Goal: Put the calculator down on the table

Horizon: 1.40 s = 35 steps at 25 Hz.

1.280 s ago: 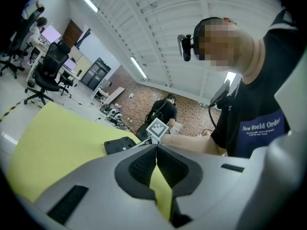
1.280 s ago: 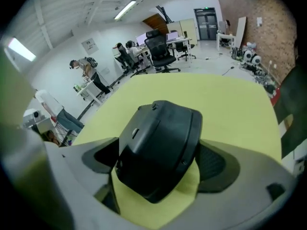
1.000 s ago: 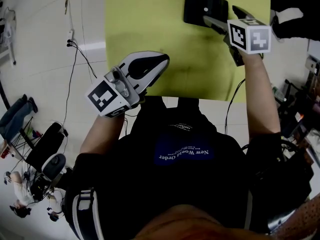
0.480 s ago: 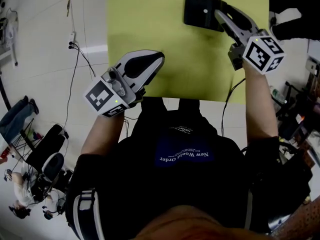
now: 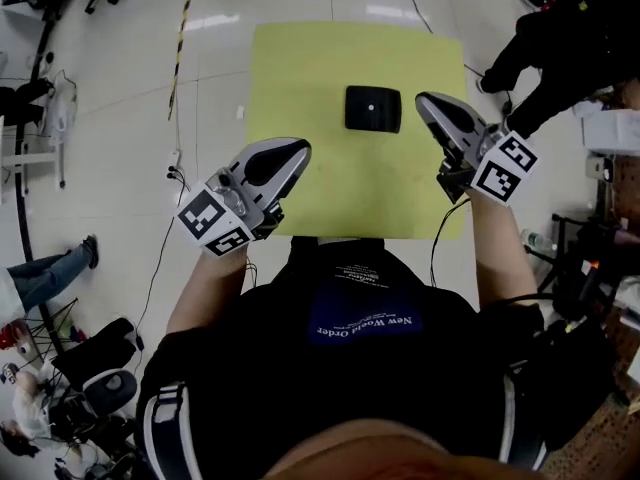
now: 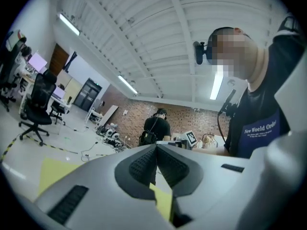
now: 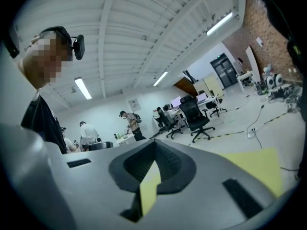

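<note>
both sets of fingers are sitting fully closed, tip against tip, so the left gripper [image 5: 296,149] and the right gripper [image 5: 428,101] are holding nothing and touching nothing. the calculator [image 5: 373,108] is lying flat on the yellow-green bench [image 5: 300,68], around the far middle, apart from both grippers. it's looking like a dark, flat rounded rectangle with a small pale dot on top. the fingers [image 6: 141,164] are showing smooth grey shells with dark ribbed pads. the bench top is looking plain and matte with loads of bare room around the calculator, and pale floor [image 5: 215,118] is running along the edges
</note>
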{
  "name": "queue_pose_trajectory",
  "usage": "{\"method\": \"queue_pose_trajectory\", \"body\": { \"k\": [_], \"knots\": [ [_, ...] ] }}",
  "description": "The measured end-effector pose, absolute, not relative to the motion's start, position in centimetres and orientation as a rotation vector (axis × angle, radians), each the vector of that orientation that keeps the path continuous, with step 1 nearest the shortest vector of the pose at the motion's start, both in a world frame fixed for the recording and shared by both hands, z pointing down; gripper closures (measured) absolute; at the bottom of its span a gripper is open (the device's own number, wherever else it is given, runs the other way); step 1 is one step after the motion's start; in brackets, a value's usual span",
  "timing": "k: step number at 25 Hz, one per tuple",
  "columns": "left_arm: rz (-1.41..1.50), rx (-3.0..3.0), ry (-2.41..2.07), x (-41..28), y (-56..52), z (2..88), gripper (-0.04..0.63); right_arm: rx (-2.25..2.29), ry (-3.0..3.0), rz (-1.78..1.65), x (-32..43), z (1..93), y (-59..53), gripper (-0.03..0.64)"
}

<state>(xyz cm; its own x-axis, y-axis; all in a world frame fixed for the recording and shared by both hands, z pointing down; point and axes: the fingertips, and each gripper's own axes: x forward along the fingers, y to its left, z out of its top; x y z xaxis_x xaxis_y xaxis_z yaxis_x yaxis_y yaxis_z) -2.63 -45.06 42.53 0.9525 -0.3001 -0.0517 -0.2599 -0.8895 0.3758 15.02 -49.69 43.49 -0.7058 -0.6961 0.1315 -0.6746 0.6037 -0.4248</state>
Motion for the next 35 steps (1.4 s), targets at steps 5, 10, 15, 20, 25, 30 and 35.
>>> {"method": "queue_pose_trajectory", "body": {
  "k": [5, 10, 15, 20, 25, 30, 35],
  "knots": [
    [-0.234, 2.825, -0.418, -3.1, -44.5, 35.9, 0.588, -1.155, 2.816, -0.566, 15.5, 37.2, -47.0, 0.629],
    [-0.303, 2.890, -0.415, -3.1, -42.2, 32.9, 0.588, -1.149, 2.820, -0.447, 16.2, 34.0, -42.9, 0.629],
    [-0.351, 2.853, -0.418, -3.0, -41.6, 32.5, 0.588, -1.114, 2.785, -0.518, 16.4, 34.9, -40.3, 0.630],
    [-0.340, 2.839, -0.431, -2.7, -41.7, 32.6, 0.588, -1.105, 2.746, -0.561, 16.9, 35.1, -41.1, 0.630],
    [-0.330, 2.839, -0.446, -2.8, -41.1, 32.8, 0.588, -1.081, 2.768, -0.518, 16.3, 34.4, -41.6, 0.632],
    [-0.324, 2.837, -0.467, -2.7, -40.7, 32.7, 0.588, -1.027, 2.806, -0.510, 15.6, 34.3, -41.3, 0.632],
    [-0.321, 2.834, -0.469, -2.9, -40.9, 32.8, 0.588, -1.008, 2.823, -0.504, 15.2, 34.4, -41.5, 0.632]
  ]
}}
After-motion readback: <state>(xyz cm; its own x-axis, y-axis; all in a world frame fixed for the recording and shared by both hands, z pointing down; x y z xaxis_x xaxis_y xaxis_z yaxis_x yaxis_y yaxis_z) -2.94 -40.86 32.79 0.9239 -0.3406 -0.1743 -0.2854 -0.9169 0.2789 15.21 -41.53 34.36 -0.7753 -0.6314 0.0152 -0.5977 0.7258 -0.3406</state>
